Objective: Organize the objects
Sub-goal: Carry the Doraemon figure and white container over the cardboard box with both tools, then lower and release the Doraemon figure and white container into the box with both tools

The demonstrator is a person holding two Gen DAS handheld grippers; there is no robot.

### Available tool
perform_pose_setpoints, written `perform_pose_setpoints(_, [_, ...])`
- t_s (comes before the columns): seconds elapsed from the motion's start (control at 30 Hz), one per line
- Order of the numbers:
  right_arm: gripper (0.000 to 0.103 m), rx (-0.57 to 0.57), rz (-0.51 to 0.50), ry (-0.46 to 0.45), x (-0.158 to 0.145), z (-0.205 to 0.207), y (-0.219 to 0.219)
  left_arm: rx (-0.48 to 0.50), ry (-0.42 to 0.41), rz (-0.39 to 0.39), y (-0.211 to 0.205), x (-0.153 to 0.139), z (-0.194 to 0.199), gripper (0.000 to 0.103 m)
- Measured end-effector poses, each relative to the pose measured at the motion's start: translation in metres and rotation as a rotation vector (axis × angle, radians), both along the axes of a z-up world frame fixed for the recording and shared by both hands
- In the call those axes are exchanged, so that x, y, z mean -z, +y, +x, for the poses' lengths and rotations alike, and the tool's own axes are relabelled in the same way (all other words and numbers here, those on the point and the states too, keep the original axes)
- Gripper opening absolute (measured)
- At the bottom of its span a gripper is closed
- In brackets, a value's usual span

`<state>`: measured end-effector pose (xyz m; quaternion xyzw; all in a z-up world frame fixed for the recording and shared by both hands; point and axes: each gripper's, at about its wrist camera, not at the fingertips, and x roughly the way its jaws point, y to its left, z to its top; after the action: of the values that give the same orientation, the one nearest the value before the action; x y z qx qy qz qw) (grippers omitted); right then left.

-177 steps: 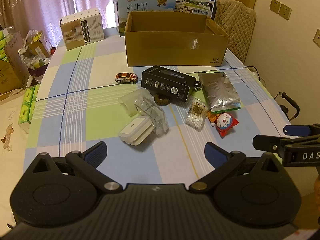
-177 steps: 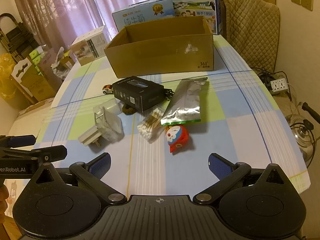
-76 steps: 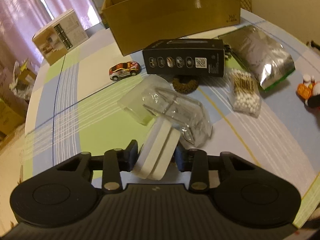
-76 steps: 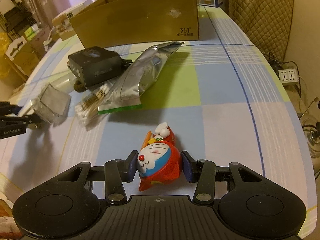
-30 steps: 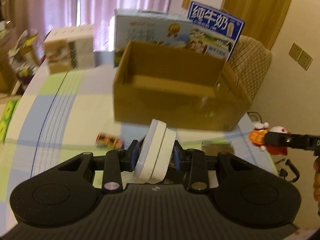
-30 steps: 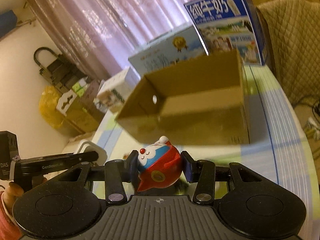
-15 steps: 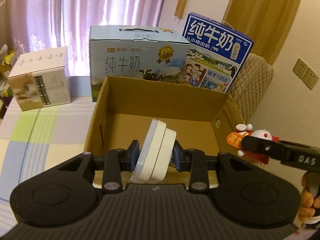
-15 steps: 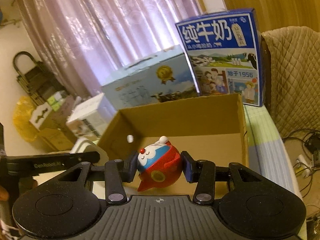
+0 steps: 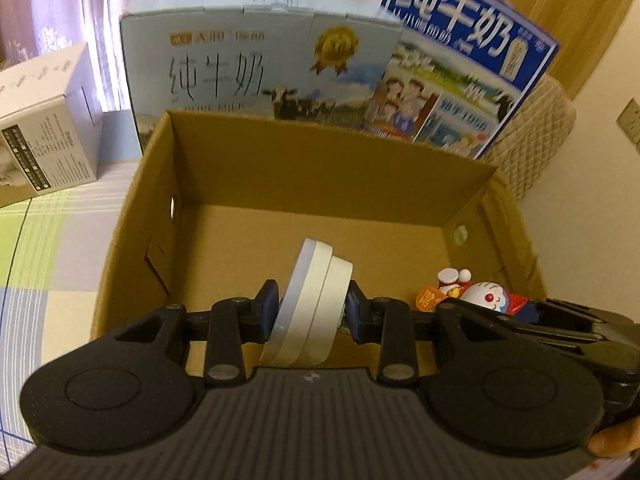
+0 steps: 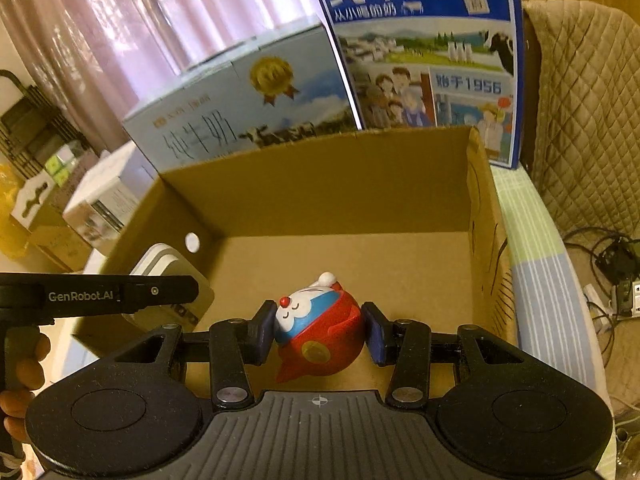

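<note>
Hovering: both tongs now over the box (image 9: 320, 184), up from the counter
Left tongs (image 9: 311, 307): clenched on adapter (image 9: 308, 304)
Right tongs (image 10: 320, 330): grasping toy (image 10: 320, 328), drop's next

The tall dark-blue milk carton (image 10: 424, 48) reads "纯牛奶" and "始于1956". The pale-blue cardboard milk case (image 9: 256, 52) also reads "纯牛奶". The black finger of the left gripper (image 10: 100, 294) bears "GenRobot.AI".
</note>
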<state>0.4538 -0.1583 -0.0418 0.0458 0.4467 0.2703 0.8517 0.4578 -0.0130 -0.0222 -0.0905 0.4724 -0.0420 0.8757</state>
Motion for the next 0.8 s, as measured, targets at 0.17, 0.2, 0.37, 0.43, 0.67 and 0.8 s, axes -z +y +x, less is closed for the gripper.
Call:
perform_pose_setpoints(0.17, [0.042,0.000,-0.036,0.019,0.011,0.007,0.004,-0.002,0.057,-0.002,0.001,0.020,0.011,0.030])
perform_pose_setpoints(0.2, [0.042,0.000,-0.043,0.022,0.013,0.008,0.004,0.000,0.068,0.000,0.000,0.023,0.013,0.030])
perform_pose_setpoints(0.37, [0.042,0.006,-0.058,0.039,0.019,0.011,0.002,0.009,0.105,0.004,-0.004,0.035,0.019,0.030])
perform_pose_setpoints(0.43, [0.042,0.004,-0.061,0.039,0.019,0.011,0.003,0.014,0.120,0.000,-0.005,0.038,0.022,0.031])
perform_pose_setpoints(0.67, [0.042,0.003,-0.064,0.045,0.020,0.012,0.004,0.022,0.125,-0.007,-0.006,0.038,0.026,0.050])
perform_pose_setpoints(0.8, [0.043,0.001,-0.068,0.048,0.020,0.012,0.005,0.028,0.109,0.005,-0.003,0.035,0.026,0.058])
